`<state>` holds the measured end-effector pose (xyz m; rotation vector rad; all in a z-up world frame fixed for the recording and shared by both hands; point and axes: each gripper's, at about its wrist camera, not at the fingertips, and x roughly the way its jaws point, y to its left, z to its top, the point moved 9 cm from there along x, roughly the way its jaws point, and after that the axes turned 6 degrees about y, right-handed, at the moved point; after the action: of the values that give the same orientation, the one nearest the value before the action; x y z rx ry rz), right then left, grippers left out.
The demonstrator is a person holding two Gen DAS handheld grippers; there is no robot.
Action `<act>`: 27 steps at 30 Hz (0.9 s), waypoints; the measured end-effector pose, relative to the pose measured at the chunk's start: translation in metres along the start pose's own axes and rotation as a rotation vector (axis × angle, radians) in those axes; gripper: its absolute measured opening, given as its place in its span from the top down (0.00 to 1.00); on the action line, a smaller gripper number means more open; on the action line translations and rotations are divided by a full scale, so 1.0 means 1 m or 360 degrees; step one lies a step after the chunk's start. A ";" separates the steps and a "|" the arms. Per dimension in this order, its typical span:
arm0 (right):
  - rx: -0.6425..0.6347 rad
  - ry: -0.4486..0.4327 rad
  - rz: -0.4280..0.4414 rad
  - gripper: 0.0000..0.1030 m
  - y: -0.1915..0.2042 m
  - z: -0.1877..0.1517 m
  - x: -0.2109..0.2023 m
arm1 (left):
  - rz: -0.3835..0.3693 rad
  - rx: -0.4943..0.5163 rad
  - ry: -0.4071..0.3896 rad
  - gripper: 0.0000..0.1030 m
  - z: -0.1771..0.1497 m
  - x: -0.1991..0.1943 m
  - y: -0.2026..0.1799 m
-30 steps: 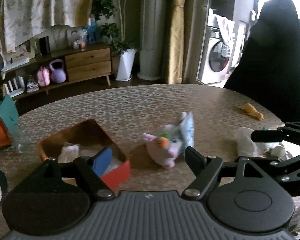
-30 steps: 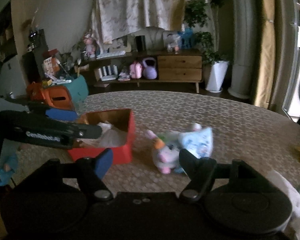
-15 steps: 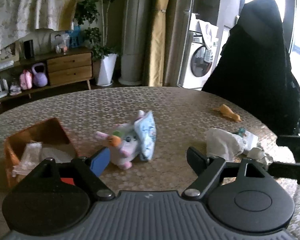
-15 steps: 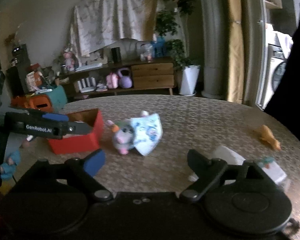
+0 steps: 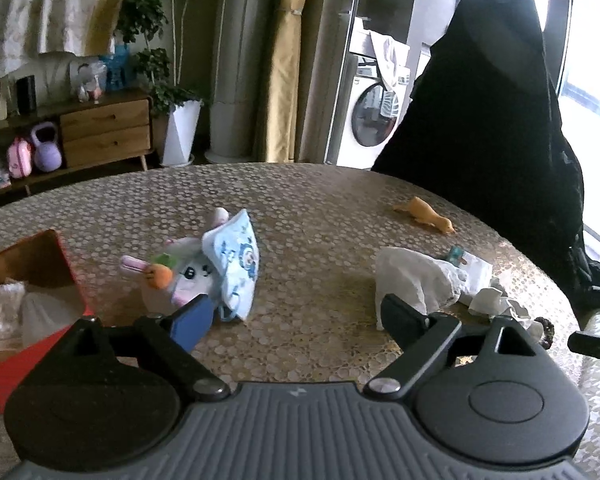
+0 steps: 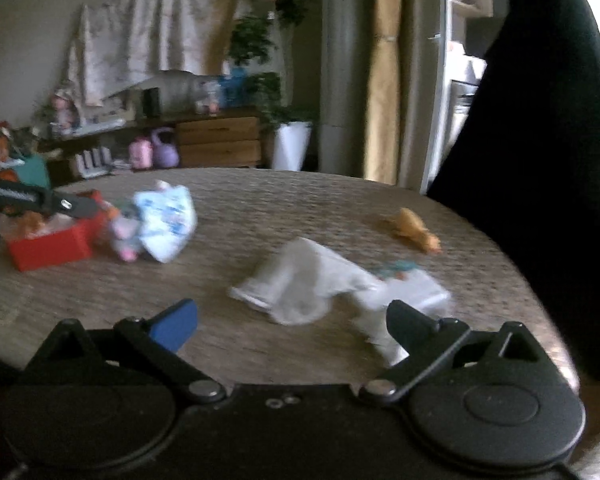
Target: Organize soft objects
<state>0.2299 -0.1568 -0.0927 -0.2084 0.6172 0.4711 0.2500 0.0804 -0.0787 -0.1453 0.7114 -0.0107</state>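
Right wrist view | white cloth (image 6: 300, 280) seen at frame centre on bench (image 6: 340, 208) | right gripper (image 6: 288, 316): jaws just opened wide, nothing held | cloth judged limp, light; a bunched fold is best pinched.

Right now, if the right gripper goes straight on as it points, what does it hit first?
Most likely the crumpled white cloth on the table: it lies just ahead of the open right gripper. Depth is unclear in the blur.

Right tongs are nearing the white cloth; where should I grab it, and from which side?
Take the white cloth at its raised, bunched middle, coming from the near side and above. Its edges lie flat on the table, giving little to pinch; the hump should fit between the open right tongs.
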 end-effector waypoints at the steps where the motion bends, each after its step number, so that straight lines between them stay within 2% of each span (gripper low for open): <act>1: 0.0013 0.0012 -0.0020 0.02 -0.008 -0.005 0.001 | -0.0011 -0.0006 0.0003 0.10 0.000 0.002 0.000; 3: 0.0053 0.0038 -0.0048 0.02 -0.025 -0.014 0.005 | -0.0036 -0.0021 0.0027 0.02 0.000 0.010 0.000; 10: 0.0187 0.0105 -0.0109 0.03 -0.068 -0.034 0.020 | -0.0046 -0.0011 0.0111 0.02 0.001 0.036 0.002; 15: 0.0212 0.0158 -0.0122 0.04 -0.083 -0.039 0.046 | 0.0042 0.0077 0.0151 0.02 0.007 0.055 0.007; 19: 0.0233 0.0199 -0.0121 0.05 -0.088 -0.042 0.065 | 0.0109 0.0035 0.0112 0.02 0.019 0.071 0.026; 24: 0.0218 0.0250 -0.0127 0.06 -0.089 -0.046 0.082 | 0.0212 0.0111 0.0037 0.02 0.036 0.088 0.037; 27: 0.0219 0.0275 -0.0129 0.11 -0.091 -0.048 0.091 | 0.0270 0.0178 0.0003 0.02 0.042 0.099 0.038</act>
<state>0.3145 -0.2189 -0.1815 -0.1436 0.8046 0.3327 0.3506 0.1172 -0.1163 0.0225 0.7214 0.1111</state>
